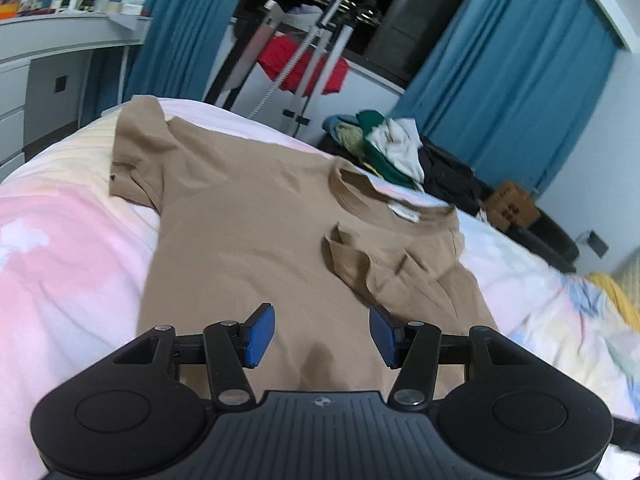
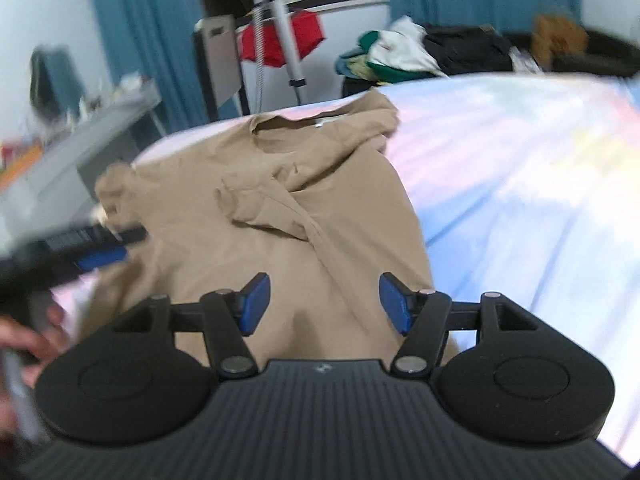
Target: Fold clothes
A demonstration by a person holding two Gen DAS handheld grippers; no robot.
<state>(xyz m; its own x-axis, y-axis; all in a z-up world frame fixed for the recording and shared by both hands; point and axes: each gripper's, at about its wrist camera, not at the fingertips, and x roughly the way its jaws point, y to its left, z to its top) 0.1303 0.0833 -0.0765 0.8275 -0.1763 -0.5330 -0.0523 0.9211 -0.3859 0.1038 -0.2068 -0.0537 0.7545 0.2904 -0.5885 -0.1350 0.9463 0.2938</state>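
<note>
Left gripper [image 1: 322, 336] held over the near hem of a tan T-shirt [image 1: 248, 216], blue pads [image 1: 261, 334] wide apart, nothing between them. Right gripper [image 2: 325, 304] likewise spread wide above the same shirt [image 2: 248, 240], holding nothing; whether either touched the cloth, impossible to tell. Shirt lay flat on a pastel bedspread [image 1: 68, 248], collar at the far end, right sleeve folded in over the chest.

Seen only in the right wrist view: the other gripper [image 2: 100, 258], blurred, at the left edge over the shirt's left side, and a hand [image 2: 36, 344] near the camera. Seen only in the left wrist view: the left sleeve spread out flat at far left, and a cardboard box [image 1: 512, 204] far right.

Farther off in both views: a heap of clothes [image 1: 384, 148] beyond the bed, a metal stand [image 1: 320, 52] with a red garment [image 1: 296, 68], blue curtains [image 1: 500, 60] and a white dresser [image 1: 52, 60] at far left.
</note>
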